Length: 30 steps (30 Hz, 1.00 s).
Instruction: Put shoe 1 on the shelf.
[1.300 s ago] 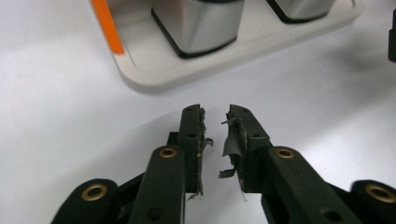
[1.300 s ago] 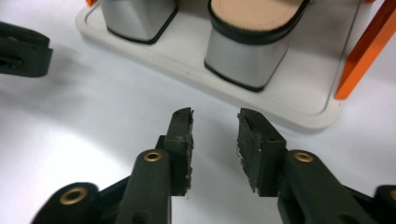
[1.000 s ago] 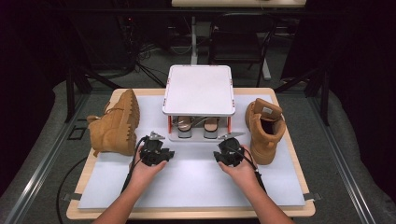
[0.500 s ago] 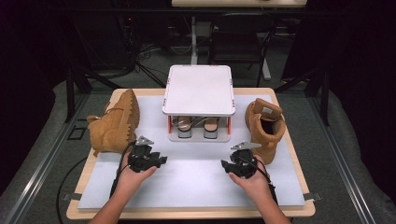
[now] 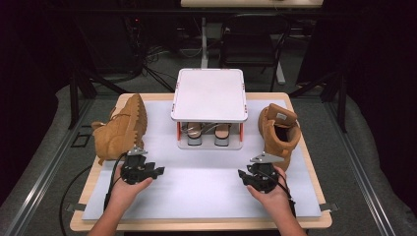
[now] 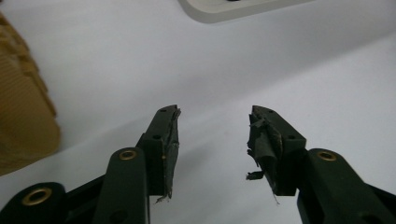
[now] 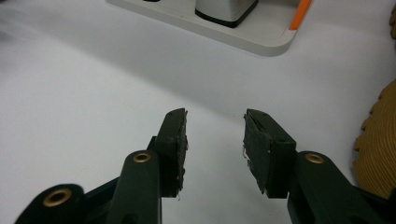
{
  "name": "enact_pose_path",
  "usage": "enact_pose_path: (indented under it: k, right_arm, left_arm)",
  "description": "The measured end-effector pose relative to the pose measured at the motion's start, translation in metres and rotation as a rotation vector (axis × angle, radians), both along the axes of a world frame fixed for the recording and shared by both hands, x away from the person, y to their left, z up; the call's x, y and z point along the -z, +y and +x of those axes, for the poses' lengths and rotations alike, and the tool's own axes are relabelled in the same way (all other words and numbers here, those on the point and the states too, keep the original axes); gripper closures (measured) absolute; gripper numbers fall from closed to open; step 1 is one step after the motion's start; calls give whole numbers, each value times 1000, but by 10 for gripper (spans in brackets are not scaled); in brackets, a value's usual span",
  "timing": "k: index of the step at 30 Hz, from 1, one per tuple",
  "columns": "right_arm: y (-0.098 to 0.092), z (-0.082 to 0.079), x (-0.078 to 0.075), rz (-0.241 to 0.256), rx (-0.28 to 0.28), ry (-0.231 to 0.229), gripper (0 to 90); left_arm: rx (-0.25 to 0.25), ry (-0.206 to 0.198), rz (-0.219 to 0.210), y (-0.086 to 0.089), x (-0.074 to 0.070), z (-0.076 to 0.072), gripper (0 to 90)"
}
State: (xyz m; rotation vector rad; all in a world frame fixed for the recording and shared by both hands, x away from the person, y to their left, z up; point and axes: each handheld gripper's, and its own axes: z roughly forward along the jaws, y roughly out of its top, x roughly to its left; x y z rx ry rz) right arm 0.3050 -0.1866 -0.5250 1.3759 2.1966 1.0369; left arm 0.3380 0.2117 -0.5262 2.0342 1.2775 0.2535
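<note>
Nearest the person, the two hands rest low over the white mat (image 5: 201, 196) that covers the wooden table (image 5: 314, 223). The left gripper (image 5: 156, 172) sits at the near left of the mat, and its jaws stand apart with nothing between them; in the left gripper view (image 6: 212, 140) the gap shows bare mat, and the worn pads (image 6: 261, 140) are frayed at their edges. The right gripper (image 5: 242, 175) sits at the near right, also parted and holding nothing; the right gripper view (image 7: 215, 140) shows plain mat between the two jaws.

Just beyond the left gripper, to its far left, the left boot (image 5: 118, 132) lies on its side, sole turned toward the middle of the table. It is close to the gripper but outside the jaws: in the left gripper view its ridged tan sole (image 6: 23, 126) sits off to the left of the left jaw, apart from it.

Just beside the right gripper, on its far right, the right boot (image 5: 278, 132) stands upright with its opening facing up. In the right gripper view a piece of its sole (image 7: 378, 149) shows to the right of the right jaw, not between the pads.

Farther off, between the boots, stands a white shoe rack (image 5: 209, 96) with orange posts; a pair of shoes (image 5: 206, 133) sits on its lower shelf.
</note>
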Motion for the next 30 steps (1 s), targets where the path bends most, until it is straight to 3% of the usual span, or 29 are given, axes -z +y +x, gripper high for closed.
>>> enact_pose_path:
  k: [3,7,14,19,25,30]
  right_arm:
    - [-3,2,2,-1,7,19,553]
    - [-2,1,6,-18,11,7,505]
    - [0,1,9,-56,3,10,474]
    - [-1,2,11,-35,23,26,443]
    - [-4,2,10,-10,54,10,384]
    - [-3,3,11,-14,54,15,380]
  left_arm:
    - [-3,18,0,4,1,1,539]
    - [-5,-1,37,9,3,3,526]
    - [-15,23,12,16,1,6,511]
    - [-24,32,27,19,-2,6,488]
    - [-41,56,33,23,-6,6,413]
    - [-60,59,27,29,-12,5,374]
